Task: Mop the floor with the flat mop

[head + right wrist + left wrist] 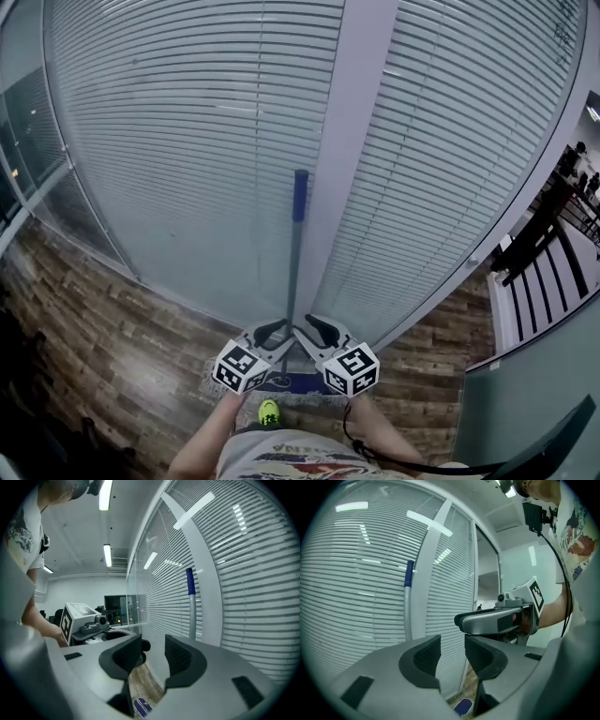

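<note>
Flat mop (295, 272): long thin grey shaft, blue grip (300, 195) at the top end. Stands upright, far side of both claws, just left of the pale pillar (349, 141) in the glass wall with shut blinds (187, 141). Rests at or just by the glass; actual contact not clear. Shaft foot hidden behind the claws in the head view.

Mop head (292, 382) flat on the wood-plank floor (112, 328), near the foot of the wall, directly below the claws. Blue plate with a pale mark on top, seemingly on a wider grey pad; mostly covered by the claws from above. Glimpsed low between the jaws in the left gripper view (463, 707) and the right gripper view (142, 707).

Left claw (452, 651): jaws partway apart, dark ribbed pads facing each other, nothing between them but blinds and floor beyond. Mop shaft (407, 611) off to its left, well clear.

Right claw (153, 651): jaws likewise partway apart, nothing gripped. Mop shaft (191, 616) off to its right, untouched.

Both claws held side by side, tips angled toward each other, just short of the shaft. Marker cubes facing up toward the head camera.

Yellow-green shoe (269, 412) on the floor, near side of the mop head.
</note>
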Demonstrator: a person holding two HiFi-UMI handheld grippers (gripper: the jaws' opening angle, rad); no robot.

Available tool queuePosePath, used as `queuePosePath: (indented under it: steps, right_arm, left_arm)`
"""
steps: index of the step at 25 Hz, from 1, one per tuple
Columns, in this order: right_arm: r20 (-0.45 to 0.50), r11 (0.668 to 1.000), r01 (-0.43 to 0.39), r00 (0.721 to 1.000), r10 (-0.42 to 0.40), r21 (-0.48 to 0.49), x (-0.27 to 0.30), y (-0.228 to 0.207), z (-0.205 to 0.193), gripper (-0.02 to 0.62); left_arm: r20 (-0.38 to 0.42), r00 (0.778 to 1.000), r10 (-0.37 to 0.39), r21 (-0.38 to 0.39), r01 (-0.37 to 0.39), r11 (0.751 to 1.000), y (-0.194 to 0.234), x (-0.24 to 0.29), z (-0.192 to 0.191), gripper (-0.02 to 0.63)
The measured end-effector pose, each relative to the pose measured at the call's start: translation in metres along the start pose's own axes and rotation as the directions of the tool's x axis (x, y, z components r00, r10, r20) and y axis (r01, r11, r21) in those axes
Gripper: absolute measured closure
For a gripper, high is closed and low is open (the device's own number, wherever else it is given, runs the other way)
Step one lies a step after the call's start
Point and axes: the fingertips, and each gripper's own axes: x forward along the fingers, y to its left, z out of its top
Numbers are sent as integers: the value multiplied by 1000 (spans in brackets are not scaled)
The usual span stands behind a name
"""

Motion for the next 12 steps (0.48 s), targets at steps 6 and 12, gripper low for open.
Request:
queuePosePath:
  steps: [6, 12]
  right_arm:
    - [-16, 997, 75, 997, -74, 13, 48, -36, 10, 457]
    - [-22, 987, 152, 988, -151, 43, 93, -86, 27, 453]
  left_arm:
    - [-3, 999, -45, 23, 45, 999, 59, 35, 7, 430]
    - [-12, 999, -32, 52, 32, 998, 112, 78, 8, 390]
